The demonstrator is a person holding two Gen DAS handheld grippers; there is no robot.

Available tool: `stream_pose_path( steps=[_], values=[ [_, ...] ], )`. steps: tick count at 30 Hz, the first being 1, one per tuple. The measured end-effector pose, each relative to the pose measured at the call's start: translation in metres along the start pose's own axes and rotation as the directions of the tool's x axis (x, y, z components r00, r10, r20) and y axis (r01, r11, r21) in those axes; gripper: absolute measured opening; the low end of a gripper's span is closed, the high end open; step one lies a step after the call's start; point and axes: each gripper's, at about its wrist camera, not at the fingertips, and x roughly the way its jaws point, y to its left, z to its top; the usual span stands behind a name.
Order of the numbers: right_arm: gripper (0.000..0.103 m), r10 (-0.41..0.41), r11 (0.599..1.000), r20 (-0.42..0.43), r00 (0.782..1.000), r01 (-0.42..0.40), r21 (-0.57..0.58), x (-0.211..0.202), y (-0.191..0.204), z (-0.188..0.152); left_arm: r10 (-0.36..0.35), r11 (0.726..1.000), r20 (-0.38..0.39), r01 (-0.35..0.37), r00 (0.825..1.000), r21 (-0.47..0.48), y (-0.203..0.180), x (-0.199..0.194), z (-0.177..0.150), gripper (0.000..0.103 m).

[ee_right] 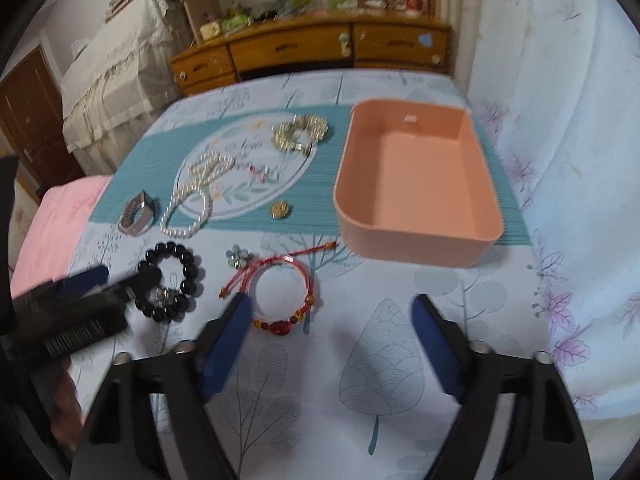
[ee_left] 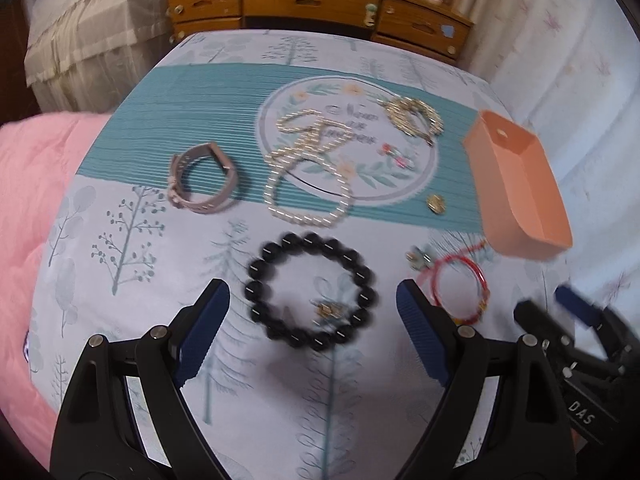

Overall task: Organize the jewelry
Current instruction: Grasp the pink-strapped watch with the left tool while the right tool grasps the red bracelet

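Jewelry lies on a bed sheet [ee_right: 360, 360]. A black bead bracelet [ee_left: 360, 272] lies just ahead of my open, empty left gripper [ee_left: 312, 312]; it also shows in the right wrist view [ee_right: 188, 264]. A red cord bracelet [ee_left: 482, 280] [ee_right: 280, 322] lies just left of my open, empty right gripper [ee_right: 332, 320]. Farther back lie a pearl necklace [ee_left: 308, 216] [ee_right: 186, 232], a grey watch band [ee_left: 200, 204] [ee_right: 138, 216], a gold chain pile [ee_left: 414, 118] [ee_right: 298, 132], a small gold charm [ee_left: 435, 204] [ee_right: 280, 210] and a flower clip [ee_right: 239, 258]. An empty peach tray [ee_right: 416, 236] [ee_left: 520, 184] stands at the right.
A pink blanket [ee_left: 28, 208] lies at the left. A wooden drawer unit [ee_right: 320, 48] stands behind the bed. A white floral curtain [ee_right: 560, 160] hangs at the right. The left gripper's body [ee_right: 72, 312] shows at the left of the right wrist view.
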Motion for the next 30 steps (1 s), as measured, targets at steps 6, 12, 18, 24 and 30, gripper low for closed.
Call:
stream_pose_path(
  steps=[6,12,18,24,30],
  values=[
    [0.062,0.079,0.997,-0.129,0.988,-0.076,0.027,0.028,-0.01,0.013,-0.002,0.999,-0.002,0.001,1.0,-0.038,0.041,0.0,0.023,0.084],
    [0.061,0.106,0.994,-0.196,0.975,-0.104,0.024,0.036,-0.009,0.036,0.011,1.0,0.056,-0.011,0.998,0.014,0.061,-0.016,0.04,0.084],
    [0.052,0.11,0.994,-0.315,0.943,-0.114,0.006,0.055,0.006,0.044,-0.037,0.997,-0.011,0.038,0.999,0.06,0.077,-0.017,0.06,0.084],
    [0.043,0.094,0.996,-0.378,0.921,-0.087,0.037,0.081,0.01,0.05,0.034,0.996,-0.098,-0.026,0.995,0.089,0.094,0.013,0.079,0.084],
    [0.041,0.057,0.998,-0.396,0.917,-0.053,0.021,0.094,0.019,0.056,0.092,0.993,-0.146,-0.08,0.985,0.085,0.116,0.051,0.098,0.078]
  ],
)
